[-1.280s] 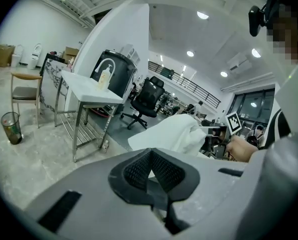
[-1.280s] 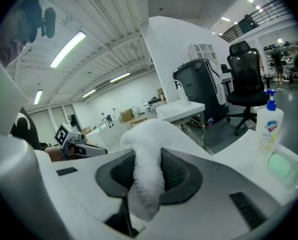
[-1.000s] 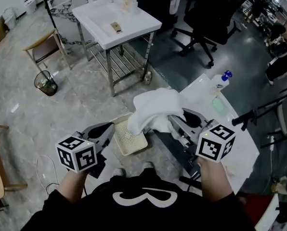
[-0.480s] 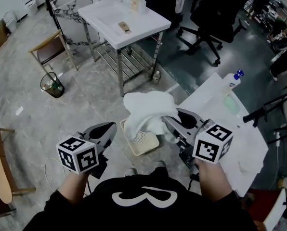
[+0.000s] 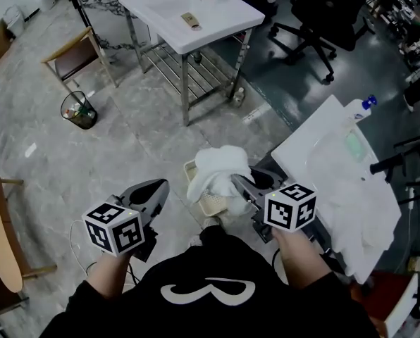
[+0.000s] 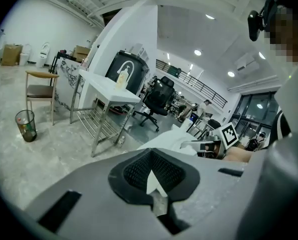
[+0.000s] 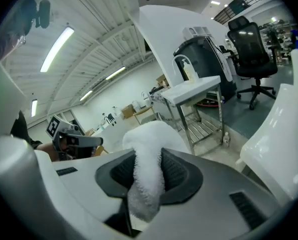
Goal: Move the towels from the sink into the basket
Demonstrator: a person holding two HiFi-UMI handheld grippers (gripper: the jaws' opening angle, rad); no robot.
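Between your right gripper's (image 5: 244, 189) fingers (image 7: 181, 173), one white towel (image 5: 220, 166) is clamped, bunched just above the single cream basket (image 5: 210, 204) on the floor (image 5: 125, 139); it hides what the basket holds. Your left gripper's (image 5: 156, 189) fingers (image 6: 139, 171) are together and empty, left of the basket.

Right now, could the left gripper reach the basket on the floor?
Probably yes: the left gripper hovers beside the basket with nothing between them, though the towel in the right gripper hangs over most of it.

The person wears a black top (image 5: 266, 308) with a white looping print (image 5: 208, 291).
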